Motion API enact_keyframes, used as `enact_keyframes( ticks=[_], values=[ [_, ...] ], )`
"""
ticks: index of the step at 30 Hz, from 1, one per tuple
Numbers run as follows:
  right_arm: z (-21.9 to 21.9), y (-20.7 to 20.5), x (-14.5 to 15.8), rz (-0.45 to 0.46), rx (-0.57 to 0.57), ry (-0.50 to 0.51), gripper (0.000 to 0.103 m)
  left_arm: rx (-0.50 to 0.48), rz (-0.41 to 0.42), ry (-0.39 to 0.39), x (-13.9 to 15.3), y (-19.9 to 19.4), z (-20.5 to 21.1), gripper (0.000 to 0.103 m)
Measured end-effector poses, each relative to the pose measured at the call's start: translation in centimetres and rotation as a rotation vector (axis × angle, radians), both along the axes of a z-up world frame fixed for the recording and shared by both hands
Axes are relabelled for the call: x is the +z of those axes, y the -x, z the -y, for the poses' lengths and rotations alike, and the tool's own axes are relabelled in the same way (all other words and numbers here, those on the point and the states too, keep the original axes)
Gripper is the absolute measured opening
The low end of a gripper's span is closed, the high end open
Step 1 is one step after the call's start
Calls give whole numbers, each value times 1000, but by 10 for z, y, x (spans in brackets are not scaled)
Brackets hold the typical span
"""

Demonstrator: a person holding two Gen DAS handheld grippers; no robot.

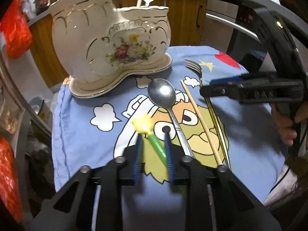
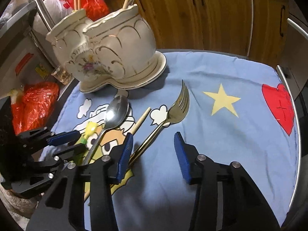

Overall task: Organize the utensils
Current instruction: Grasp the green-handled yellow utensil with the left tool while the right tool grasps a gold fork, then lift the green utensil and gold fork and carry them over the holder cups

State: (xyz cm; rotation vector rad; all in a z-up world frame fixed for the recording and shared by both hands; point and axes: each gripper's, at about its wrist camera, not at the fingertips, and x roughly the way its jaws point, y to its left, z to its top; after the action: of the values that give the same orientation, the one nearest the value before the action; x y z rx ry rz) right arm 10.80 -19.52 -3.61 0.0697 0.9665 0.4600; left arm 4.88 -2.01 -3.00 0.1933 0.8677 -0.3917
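Observation:
A cream ceramic utensil holder (image 1: pixel 109 44) (image 2: pixel 107 48) with floral print stands at the back of the blue cartoon cloth (image 1: pixel 80 127) (image 2: pixel 221 134); a chopstick and a fork stick out of it. On the cloth lie a steel spoon (image 1: pixel 163 96) (image 2: pixel 115 113), a wooden chopstick (image 1: pixel 200 123) (image 2: pixel 141 120) and a gold fork (image 1: pixel 194 66) (image 2: pixel 177 107). My left gripper (image 1: pixel 153 137) (image 2: pixel 77 140) has its fingers around a green-handled, yellow-tipped utensil (image 1: pixel 148 132) (image 2: pixel 90 130); the grip looks loose. My right gripper (image 2: pixel 152 140) (image 1: pixel 209 90) is open over the gold fork's handle.
Red plastic bags (image 1: pixel 15 30) (image 2: pixel 34 104) sit left of the table. Wooden cabinets (image 2: pixel 211 15) stand behind. A metal rail (image 2: pixel 294 119) curves along the table's right edge.

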Motion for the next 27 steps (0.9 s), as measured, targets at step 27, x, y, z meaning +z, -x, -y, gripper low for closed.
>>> enact_keyframes(
  ticks=[27],
  values=[
    [12, 6, 10, -113, 88, 79, 7, -33, -40, 35, 3, 3, -19, 10]
  ],
)
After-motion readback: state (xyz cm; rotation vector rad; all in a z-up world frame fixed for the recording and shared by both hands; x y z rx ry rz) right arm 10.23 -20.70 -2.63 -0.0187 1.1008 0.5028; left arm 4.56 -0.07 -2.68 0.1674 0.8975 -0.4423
